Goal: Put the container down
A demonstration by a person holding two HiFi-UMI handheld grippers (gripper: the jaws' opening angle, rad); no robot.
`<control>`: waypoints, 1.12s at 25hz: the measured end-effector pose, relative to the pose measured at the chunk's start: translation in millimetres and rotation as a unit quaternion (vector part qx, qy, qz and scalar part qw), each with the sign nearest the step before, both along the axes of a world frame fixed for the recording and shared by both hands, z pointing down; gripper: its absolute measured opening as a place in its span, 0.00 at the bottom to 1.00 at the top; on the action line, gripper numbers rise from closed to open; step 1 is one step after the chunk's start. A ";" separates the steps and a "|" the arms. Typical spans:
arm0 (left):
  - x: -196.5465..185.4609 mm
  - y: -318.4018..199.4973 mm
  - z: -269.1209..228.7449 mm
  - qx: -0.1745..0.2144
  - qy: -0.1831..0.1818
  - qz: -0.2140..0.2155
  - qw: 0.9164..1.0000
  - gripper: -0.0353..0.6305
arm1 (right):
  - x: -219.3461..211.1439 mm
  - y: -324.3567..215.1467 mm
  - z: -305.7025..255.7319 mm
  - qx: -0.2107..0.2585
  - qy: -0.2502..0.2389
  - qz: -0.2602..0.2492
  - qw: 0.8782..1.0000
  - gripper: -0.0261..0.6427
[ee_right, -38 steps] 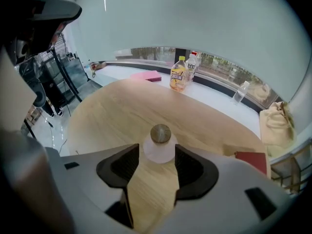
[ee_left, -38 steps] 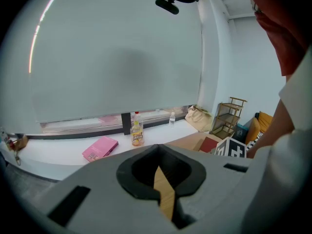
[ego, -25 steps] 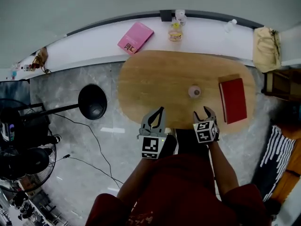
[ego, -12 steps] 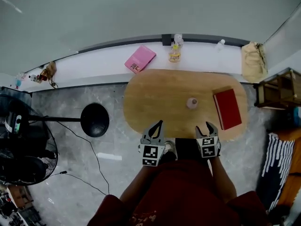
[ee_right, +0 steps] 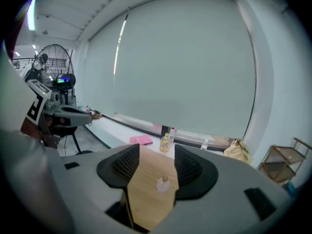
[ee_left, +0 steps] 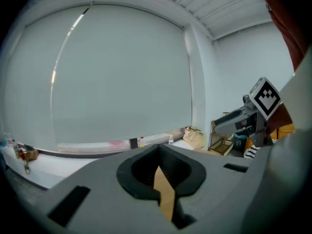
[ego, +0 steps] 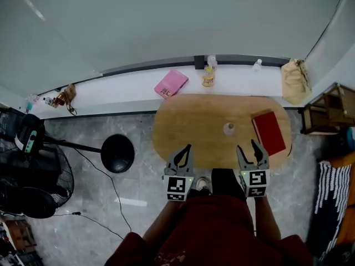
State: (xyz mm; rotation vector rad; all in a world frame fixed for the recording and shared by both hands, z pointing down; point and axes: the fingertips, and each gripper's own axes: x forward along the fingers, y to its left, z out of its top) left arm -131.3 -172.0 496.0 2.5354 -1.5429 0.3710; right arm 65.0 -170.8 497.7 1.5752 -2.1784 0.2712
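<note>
The container [ego: 228,128], a small pale pink jar with a knobbed lid, stands upright near the middle of the oval wooden table [ego: 194,126]. Neither gripper touches it. My right gripper [ego: 249,149] hovers at the table's near edge with its jaws apart and nothing between them. In the right gripper view the container [ee_right: 164,183] shows through the gap of that gripper [ee_right: 157,172], well ahead of it. My left gripper [ego: 185,150] is at the near edge further left, its fingertips together. Only a thin sliver of tabletop shows between the left gripper's [ee_left: 161,179] pads.
A red book [ego: 269,133] lies on the table's right end. On the white ledge behind are a pink book [ego: 171,83], a yellow bottle [ego: 208,77], a clear bottle [ego: 257,65] and a beige bag [ego: 294,81]. A black stool [ego: 117,153] stands left, a wooden shelf [ego: 327,112] right.
The view has pulled back, so the table looks smaller and farther. Both grippers stay at the near edge, the right one a little further right. The container has not moved.
</note>
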 end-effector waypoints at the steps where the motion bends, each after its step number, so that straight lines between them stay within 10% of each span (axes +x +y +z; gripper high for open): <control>1: -3.5 0.4 -9.3 0.011 0.001 -0.003 1.000 0.06 | -2.4 -0.7 -17.1 0.020 -0.009 0.004 1.000 0.37; 11: -26.6 15.3 -150.1 0.212 -0.057 0.004 0.975 0.06 | 3.4 30.0 -183.3 0.248 -0.050 0.038 0.967 0.37; 15: -36.6 13.7 -171.4 0.220 0.019 -0.036 0.975 0.06 | -1.4 33.2 -201.7 0.267 -0.045 0.030 0.962 0.37; 28: -35.5 10.7 -177.4 0.219 0.013 -0.035 0.975 0.06 | 7.2 31.6 -197.3 0.255 -0.032 0.041 0.966 0.37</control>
